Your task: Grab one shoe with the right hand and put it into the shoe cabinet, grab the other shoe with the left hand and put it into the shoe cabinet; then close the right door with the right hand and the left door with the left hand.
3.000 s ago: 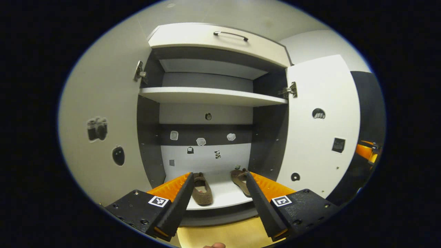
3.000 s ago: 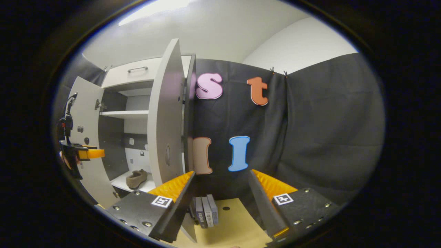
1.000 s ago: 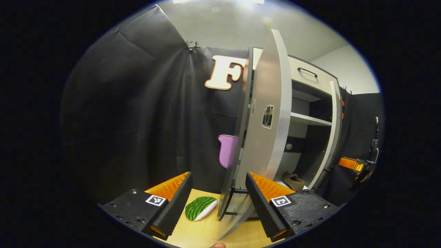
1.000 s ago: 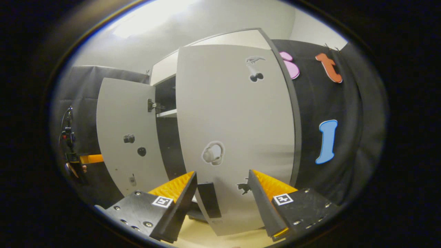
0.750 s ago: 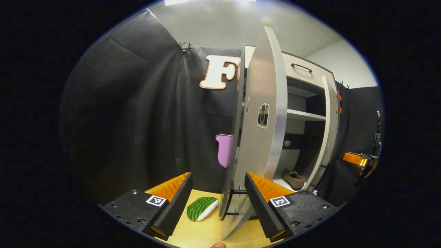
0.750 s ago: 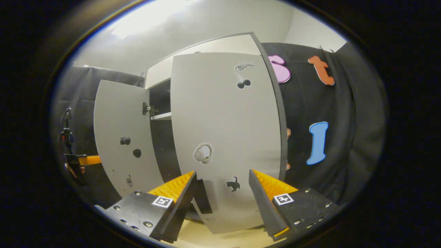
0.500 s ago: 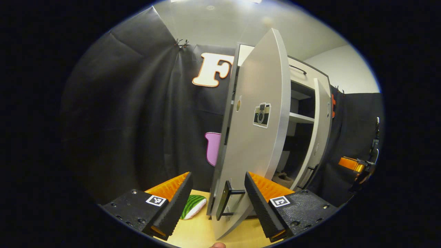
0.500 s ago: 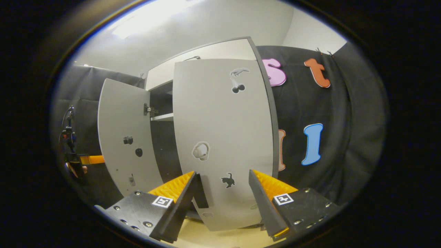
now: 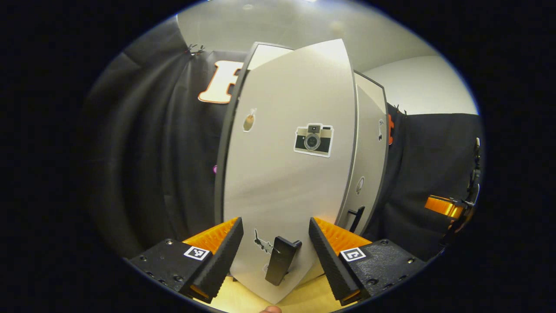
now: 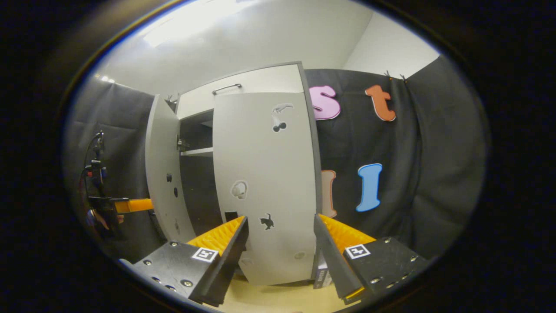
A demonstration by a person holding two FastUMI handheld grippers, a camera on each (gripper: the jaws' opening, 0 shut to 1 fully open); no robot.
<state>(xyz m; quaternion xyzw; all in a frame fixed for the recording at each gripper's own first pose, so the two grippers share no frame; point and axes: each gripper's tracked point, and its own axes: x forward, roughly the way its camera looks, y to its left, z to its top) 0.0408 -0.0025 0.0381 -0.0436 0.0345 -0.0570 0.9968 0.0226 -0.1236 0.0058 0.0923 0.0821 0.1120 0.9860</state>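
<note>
Right door (image 10: 265, 182) looks shut; left door (image 9: 286, 174) part open, near closing. Left gripper (image 9: 274, 248) and right gripper (image 10: 280, 248) both agape, empty

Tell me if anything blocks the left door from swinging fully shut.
Nothing visible does. The left door stands partly open, the gap to the right door looks free, and the left gripper is open around its handle.

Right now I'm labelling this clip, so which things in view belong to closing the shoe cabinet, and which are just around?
Job:
left door
left door handle
right door
left gripper
right gripper

Just around:
drawer
camera sticker
cat sticker
</note>
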